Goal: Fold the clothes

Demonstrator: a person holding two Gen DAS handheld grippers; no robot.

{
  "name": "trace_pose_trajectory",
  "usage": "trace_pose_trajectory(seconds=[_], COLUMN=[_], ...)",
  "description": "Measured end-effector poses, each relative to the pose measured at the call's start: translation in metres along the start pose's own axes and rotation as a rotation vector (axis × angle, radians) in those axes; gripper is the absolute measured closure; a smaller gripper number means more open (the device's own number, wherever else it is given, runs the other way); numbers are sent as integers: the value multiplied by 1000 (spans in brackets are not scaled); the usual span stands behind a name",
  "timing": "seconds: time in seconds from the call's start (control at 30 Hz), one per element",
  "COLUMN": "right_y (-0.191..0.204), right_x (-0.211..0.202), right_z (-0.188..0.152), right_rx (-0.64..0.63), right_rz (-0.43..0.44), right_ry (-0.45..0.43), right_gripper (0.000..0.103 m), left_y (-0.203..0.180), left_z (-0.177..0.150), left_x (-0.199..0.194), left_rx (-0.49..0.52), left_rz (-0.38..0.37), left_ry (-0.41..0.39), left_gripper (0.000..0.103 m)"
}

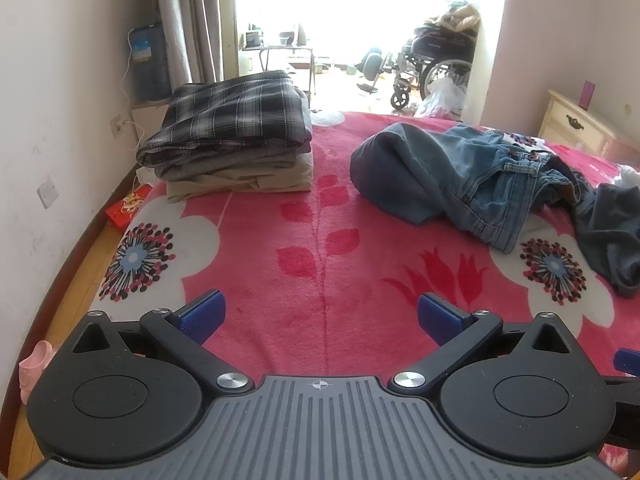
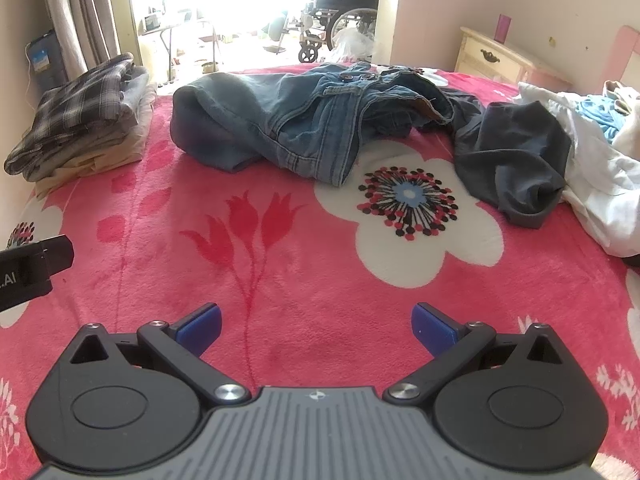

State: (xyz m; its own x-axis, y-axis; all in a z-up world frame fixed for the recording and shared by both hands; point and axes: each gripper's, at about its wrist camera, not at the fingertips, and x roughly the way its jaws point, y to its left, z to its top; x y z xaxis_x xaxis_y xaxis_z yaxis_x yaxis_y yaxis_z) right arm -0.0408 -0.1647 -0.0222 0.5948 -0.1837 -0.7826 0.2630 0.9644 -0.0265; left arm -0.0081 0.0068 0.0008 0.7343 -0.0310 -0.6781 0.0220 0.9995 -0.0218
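Bed (image 1: pixel 320 248): covered by a plush pink blanket (image 2: pixel 312 248) with red tulip and leaf prints and white flower shapes with dotted centres.

Left claw (image 1: pixel 320 316): bottom centre of the left view, black linkage arms, blue ribbed pads (image 1: pixel 202 316) spread wide apart, holding nothing, over bare blanket.

Right claw (image 2: pixel 316 326): bottom centre of the right view, same build, blue pads (image 2: pixel 434 328) wide apart, empty.

Stack (image 1: pixel 228 140): upper left in both views, flat folded garments; dark plaid cloth on top, grey and beige layers beneath, edges roughly squared.

Jeans (image 2: pixel 304 120): upper centre of the right view, upper right of the left view; faded blue denim, crumpled in a heap, waistband and metal buttons showing, unfolded.

Dark garment (image 2: pixel 516 160): right of the jeans and touching them, soft slate-grey knit, bunched.

White cloth (image 2: pixel 600 188): right edge of the right view, rumpled, against the dark garment.

Wheelchair (image 1: pixel 440 60): beyond the bed, in the bright doorway.
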Motion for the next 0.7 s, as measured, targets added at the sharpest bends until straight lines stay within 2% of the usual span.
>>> trace_pose_trajectory(seconds=[0.7], right_y=[-1], right_x=[0], right_z=[0], right_rx=[4], right_rz=[-2], right_ry=[0], right_gripper=[0], left_y=[-1], left_z=[-1], left_x=[0], left_rx=[13], left_rz=[0], left_ry=[-3], left_gripper=[0])
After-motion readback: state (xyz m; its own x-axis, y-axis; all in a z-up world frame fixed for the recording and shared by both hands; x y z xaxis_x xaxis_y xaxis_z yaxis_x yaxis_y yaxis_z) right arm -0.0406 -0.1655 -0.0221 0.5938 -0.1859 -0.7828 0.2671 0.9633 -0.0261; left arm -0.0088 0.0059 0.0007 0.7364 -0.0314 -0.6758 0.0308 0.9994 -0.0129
